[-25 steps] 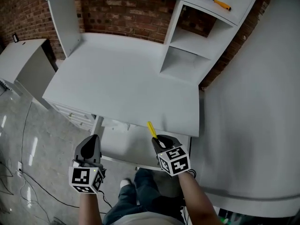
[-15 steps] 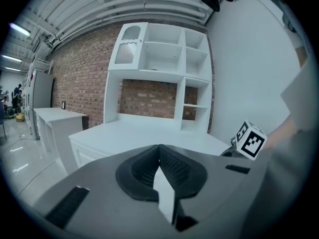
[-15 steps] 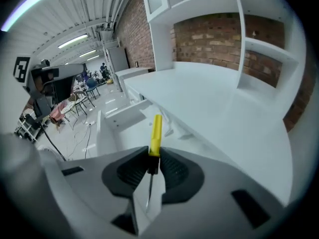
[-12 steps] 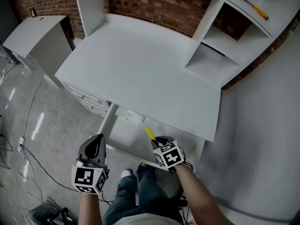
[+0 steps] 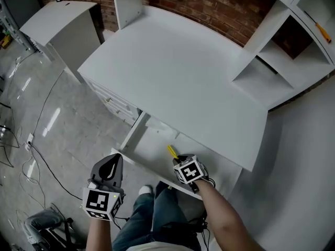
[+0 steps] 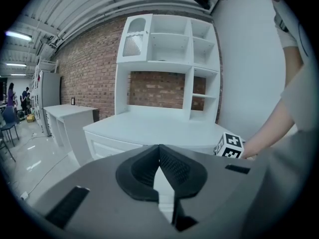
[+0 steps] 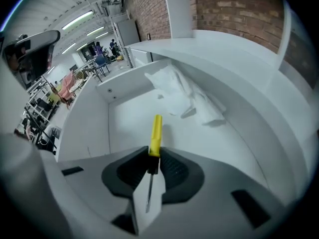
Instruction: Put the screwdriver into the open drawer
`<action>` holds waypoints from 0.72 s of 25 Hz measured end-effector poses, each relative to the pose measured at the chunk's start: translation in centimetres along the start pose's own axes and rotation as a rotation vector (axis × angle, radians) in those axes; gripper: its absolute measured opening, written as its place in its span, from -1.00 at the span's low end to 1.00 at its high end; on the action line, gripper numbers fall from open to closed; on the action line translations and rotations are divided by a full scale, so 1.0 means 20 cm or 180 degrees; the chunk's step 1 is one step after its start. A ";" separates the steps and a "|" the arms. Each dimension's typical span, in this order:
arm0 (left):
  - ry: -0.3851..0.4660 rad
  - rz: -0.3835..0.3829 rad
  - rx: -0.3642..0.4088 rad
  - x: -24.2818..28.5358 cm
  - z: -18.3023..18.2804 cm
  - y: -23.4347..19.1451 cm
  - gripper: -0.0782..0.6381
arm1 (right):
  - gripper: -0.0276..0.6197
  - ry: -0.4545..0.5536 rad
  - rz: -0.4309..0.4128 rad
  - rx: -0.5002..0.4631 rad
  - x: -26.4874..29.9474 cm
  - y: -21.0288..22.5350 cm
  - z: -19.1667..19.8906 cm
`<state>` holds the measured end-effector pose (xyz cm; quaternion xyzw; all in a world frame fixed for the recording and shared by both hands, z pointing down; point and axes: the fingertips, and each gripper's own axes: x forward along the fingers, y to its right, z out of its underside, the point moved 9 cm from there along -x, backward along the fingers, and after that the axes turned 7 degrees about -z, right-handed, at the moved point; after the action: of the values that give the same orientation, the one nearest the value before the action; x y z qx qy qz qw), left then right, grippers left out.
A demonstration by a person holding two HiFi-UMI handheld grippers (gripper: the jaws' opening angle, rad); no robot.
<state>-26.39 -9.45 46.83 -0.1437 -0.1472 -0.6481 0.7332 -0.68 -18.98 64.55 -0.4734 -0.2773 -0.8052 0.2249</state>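
The right claw (image 7: 151,156) is clamped on the screwdriver (image 7: 155,132). Its pads grip the dark collar just below the yellow handle. The handle sticks out ahead of the jaws, and the thin shaft runs back between them. In the head view this claw (image 5: 177,159) points steeply down over the open drawer (image 5: 148,149), with the screwdriver (image 5: 171,151) slanting toward the bench (image 5: 178,72). Whether its tip touches the drawer floor cannot be told.

The drawer (image 7: 84,128) is white inside. A crumpled white wrapper (image 7: 184,96) lies toward its far end, well ahead of the handle.

The left claw (image 6: 159,147) has its jaws together at the tips, with nothing between them. In the head view it (image 5: 111,164) is held off the drawer's left front corner, apart from it and over the floor.

Outward, the bench is a bare white top set against a brick wall (image 5: 209,4). White shelves (image 5: 272,61) rise at its right end. A second screwdriver (image 5: 323,33) with an orange handle lies on an upper shelf there.
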 end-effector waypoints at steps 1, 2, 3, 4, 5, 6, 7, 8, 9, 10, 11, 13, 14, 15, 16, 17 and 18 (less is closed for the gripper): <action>-0.0006 -0.0034 -0.0004 0.00 0.00 -0.02 -0.75 | -0.67 -0.0045 0.0006 -0.0006 0.03 0.00 -0.01; -0.0013 -0.0073 -0.0008 -0.01 0.01 -0.04 -0.75 | -0.66 -0.0084 0.0017 0.0001 0.06 0.01 -0.01; -0.0022 -0.0112 -0.0008 -0.02 0.02 -0.05 -0.75 | -0.66 -0.0117 0.0029 0.0009 0.09 0.01 -0.01; -0.0033 -0.0148 -0.0003 -0.02 0.03 -0.07 -0.75 | -0.66 -0.0146 0.0041 0.0012 0.12 0.01 -0.01; -0.0045 -0.0181 0.0004 -0.03 0.04 -0.09 -0.75 | -0.66 -0.0176 0.0053 0.0004 0.14 0.01 -0.01; -0.0055 -0.0209 0.0010 -0.04 0.05 -0.10 -0.75 | -0.66 -0.0202 0.0065 -0.0016 0.16 0.01 -0.01; -0.0064 -0.0233 0.0012 -0.04 0.06 -0.12 -0.75 | -0.66 -0.0217 0.0076 -0.0044 0.18 0.02 -0.02; -0.0070 -0.0253 0.0013 -0.05 0.06 -0.12 -0.75 | -0.66 -0.0220 0.0087 -0.0070 0.18 0.02 -0.02; -0.0074 -0.0267 0.0013 -0.05 0.06 -0.13 -0.75 | -0.66 -0.0221 0.0099 -0.0090 0.18 0.02 -0.03; -0.0076 -0.0276 0.0012 -0.05 0.06 -0.13 -0.75 | -0.66 -0.0221 0.0107 -0.0102 0.18 0.02 -0.03; -0.0075 -0.0281 0.0011 -0.05 0.06 -0.13 -0.75 | -0.66 -0.0220 0.0111 -0.0109 0.18 0.02 -0.03; -0.0067 -0.0278 0.0013 -0.05 0.06 -0.13 -0.75 | -0.64 -0.0232 0.0091 -0.0128 0.19 0.01 -0.03; -0.0060 -0.0270 0.0019 -0.05 0.05 -0.13 -0.75 | -0.57 -0.0247 0.0061 -0.0132 0.19 0.00 -0.02; -0.0052 -0.0259 0.0029 -0.05 0.04 -0.12 -0.75 | -0.48 -0.0259 0.0032 -0.0131 0.19 -0.01 -0.02; -0.0042 -0.0248 0.0042 -0.05 0.04 -0.12 -0.75 | -0.39 -0.0262 0.0016 -0.0130 0.19 -0.02 -0.02; -0.0028 -0.0235 0.0054 -0.05 0.03 -0.12 -0.75 | -0.35 -0.0249 0.0015 -0.0130 0.18 -0.03 -0.02; -0.0010 -0.0222 0.0059 -0.05 0.02 -0.12 -0.75 | -0.34 -0.0219 0.0026 -0.0131 0.16 -0.03 -0.03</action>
<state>-28.97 -8.67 46.82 -0.1327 -0.1593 -0.6717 0.7112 -2.85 -19.26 67.10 -0.5064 -0.2663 -0.7931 0.2088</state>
